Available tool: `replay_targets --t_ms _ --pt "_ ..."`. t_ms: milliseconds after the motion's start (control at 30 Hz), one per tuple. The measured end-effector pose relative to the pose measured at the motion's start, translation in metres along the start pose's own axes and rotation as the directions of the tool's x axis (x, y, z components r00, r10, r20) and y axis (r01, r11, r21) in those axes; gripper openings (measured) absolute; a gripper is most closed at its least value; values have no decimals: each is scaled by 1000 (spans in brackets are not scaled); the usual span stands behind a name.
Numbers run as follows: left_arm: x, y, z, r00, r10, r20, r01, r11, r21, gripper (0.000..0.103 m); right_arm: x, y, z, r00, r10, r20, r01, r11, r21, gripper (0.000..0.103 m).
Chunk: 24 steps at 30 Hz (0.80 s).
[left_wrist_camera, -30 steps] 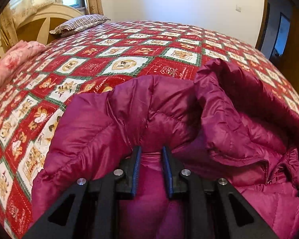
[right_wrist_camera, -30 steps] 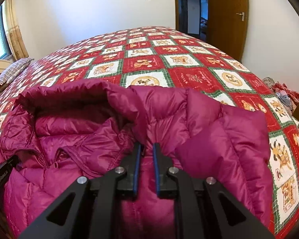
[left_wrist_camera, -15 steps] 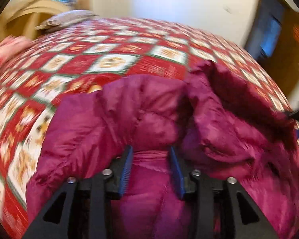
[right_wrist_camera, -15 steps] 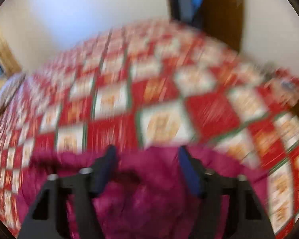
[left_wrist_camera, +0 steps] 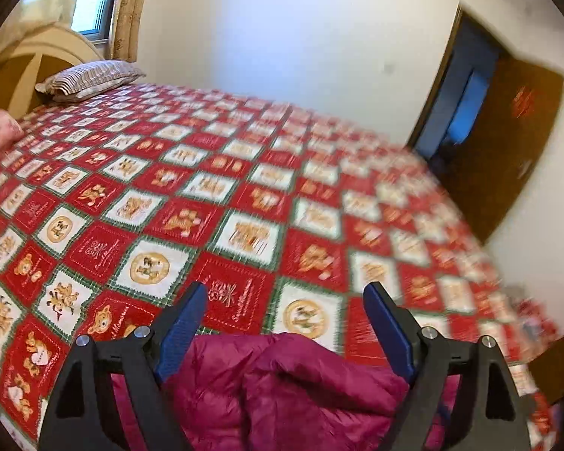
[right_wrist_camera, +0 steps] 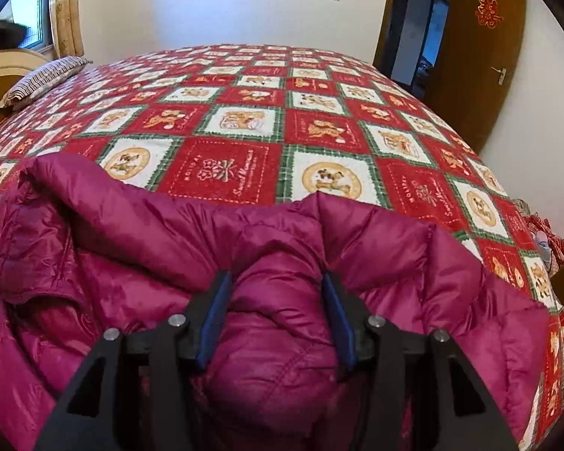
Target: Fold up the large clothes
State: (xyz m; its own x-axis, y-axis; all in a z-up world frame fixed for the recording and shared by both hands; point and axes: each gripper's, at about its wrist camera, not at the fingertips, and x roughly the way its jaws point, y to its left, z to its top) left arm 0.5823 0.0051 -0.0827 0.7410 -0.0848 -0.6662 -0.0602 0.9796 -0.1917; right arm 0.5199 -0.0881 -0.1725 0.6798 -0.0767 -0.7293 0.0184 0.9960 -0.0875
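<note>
Lying on the red-and-white patchwork bedspread (right_wrist_camera: 244,120), the puffy magenta quilted down jacket (right_wrist_camera: 282,338) looks light, soft and slippery. Left gripper (left_wrist_camera: 285,323), just opened wide, hangs empty above it; right gripper (right_wrist_camera: 274,315), half-spread, straddles a fold, seemingly unclamped. Bunch thick hem folds.

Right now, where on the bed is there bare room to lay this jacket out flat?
The red patchwork bedspread lies bare between the magenta puffy down jacket and the white far wall, and from the striped pillow across to the edge near the brown door. The near edge is crowded: the jacket is bunched there, around the right gripper.
</note>
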Motion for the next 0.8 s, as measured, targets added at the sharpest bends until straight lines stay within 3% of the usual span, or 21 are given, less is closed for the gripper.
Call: replay_targets --t_ms 67,100,167,267,367,467,600,667,733,800 --pt "34 -16 -21 992 68 -103 -56 992 115 85 0 -1 2 1000 9 6 -9 1000 6 53" --pt "49 -17 -37 980 118 -163 -89 981 170 85 0 -2 2 1000 17 9 -17 1000 11 53" --pt "64 -9 -75 963 149 -224 -99 970 220 85 0 -5 2 999 37 16 -37 999 25 54" --pt "53 2 -98 981 112 -156 -83 980 182 86 -2 -8 1 997 67 27 -68 997 39 55" --pt "53 2 -98 979 121 -162 -90 979 185 88 -4 -8 2 998 62 29 -64 997 43 64" --pt "51 2 -100 981 126 -148 -96 976 194 88 -7 -14 5 997 75 -5 -75 995 73 63" --pt "47 -1 -104 981 137 -141 -107 973 205 88 -30 -30 16 994 55 93 -69 985 157 64" --pt "58 -2 -100 980 144 -140 -113 971 211 89 -17 -28 21 999 0 37 -4 993 122 64" --pt "58 -2 -100 980 144 -140 -112 971 210 89 16 -26 15 996 -7 -84 14 997 81 68" --pt "57 -2 -100 979 146 -140 -115 971 211 89 17 -26 16 997 -17 -71 23 996 86 70"
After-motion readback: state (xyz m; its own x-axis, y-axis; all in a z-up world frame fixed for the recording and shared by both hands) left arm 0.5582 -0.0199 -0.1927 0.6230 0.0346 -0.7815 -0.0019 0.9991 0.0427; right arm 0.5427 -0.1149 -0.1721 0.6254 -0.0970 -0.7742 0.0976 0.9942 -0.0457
